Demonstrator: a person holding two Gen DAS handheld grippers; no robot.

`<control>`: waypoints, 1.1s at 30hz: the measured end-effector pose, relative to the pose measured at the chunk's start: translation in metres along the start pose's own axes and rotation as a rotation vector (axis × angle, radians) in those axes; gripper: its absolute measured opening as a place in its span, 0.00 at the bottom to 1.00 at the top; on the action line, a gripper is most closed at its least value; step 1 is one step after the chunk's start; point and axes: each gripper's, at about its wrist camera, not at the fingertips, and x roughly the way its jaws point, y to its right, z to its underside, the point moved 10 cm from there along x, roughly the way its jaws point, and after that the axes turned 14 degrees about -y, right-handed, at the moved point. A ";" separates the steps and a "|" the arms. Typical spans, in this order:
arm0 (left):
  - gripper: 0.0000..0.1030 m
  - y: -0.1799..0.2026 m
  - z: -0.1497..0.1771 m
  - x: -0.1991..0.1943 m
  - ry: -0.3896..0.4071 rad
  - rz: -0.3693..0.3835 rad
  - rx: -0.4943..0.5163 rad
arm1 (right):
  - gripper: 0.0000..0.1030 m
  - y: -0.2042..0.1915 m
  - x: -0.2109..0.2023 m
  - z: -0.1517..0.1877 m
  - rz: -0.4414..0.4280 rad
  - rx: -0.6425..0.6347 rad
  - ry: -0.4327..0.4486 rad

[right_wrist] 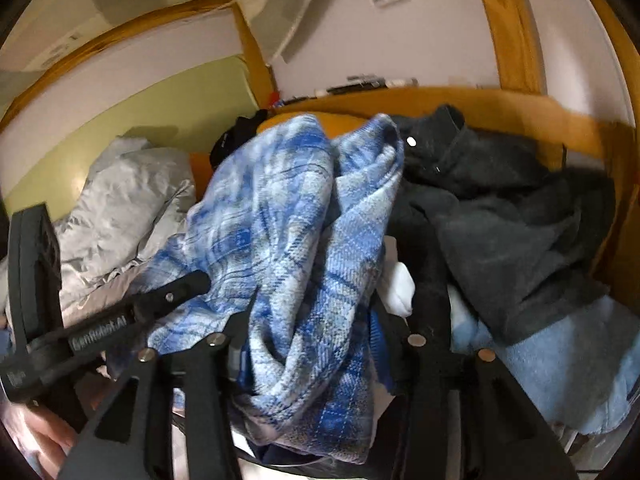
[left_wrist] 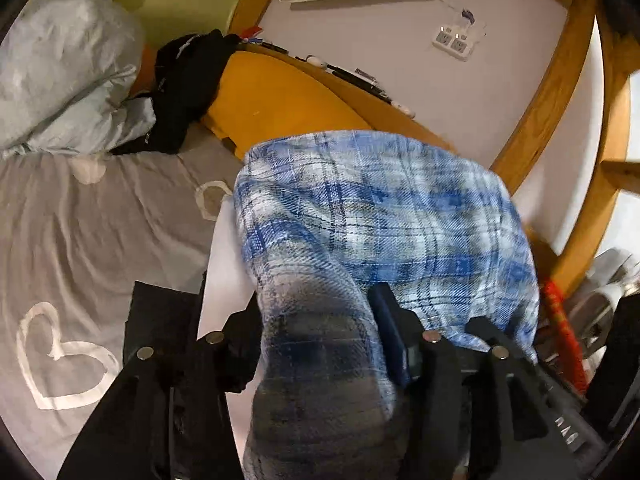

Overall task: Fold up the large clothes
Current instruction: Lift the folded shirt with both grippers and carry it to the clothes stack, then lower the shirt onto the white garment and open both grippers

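Left tongs (left_wrist: pixel 320 336): fingers either side of the blue plaid garment (left_wrist: pixel 372 216); grip unclear.
Right tongs (right_wrist: pixel 316 340): same plaid cloth bunched between fingers; grip unclear.
Garment place: over the bed with grey heart sheet (left_wrist: pixel 80 232).
Around: grey bedding (left_wrist: pixel 64 72), black clothes (left_wrist: pixel 188 84), orange pillow (left_wrist: pixel 276 100).
In the way: dark grey garment (right_wrist: pixel 508 224), light blue cloth (right_wrist: pixel 560 364) just right.
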 end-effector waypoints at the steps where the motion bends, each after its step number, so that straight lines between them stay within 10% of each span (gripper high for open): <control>1: 0.51 0.003 0.002 0.000 0.001 -0.033 0.010 | 0.47 0.005 0.003 -0.001 0.010 0.010 -0.010; 5: 0.72 0.006 0.007 0.004 -0.007 -0.122 -0.023 | 0.57 0.011 -0.001 0.007 0.014 0.033 -0.014; 14: 0.76 0.009 0.017 -0.068 0.189 -0.201 0.075 | 0.96 0.020 -0.040 0.013 0.164 -0.020 0.087; 21: 0.82 -0.022 0.041 -0.129 0.252 -0.432 0.078 | 1.00 -0.009 -0.079 0.027 0.109 -0.077 0.152; 28: 1.00 -0.053 0.097 -0.185 0.381 -0.487 0.047 | 1.00 -0.042 -0.115 0.054 0.107 -0.105 0.307; 33: 1.00 -0.083 0.141 -0.189 0.398 -0.523 0.014 | 1.00 -0.076 -0.112 0.084 0.056 -0.241 0.261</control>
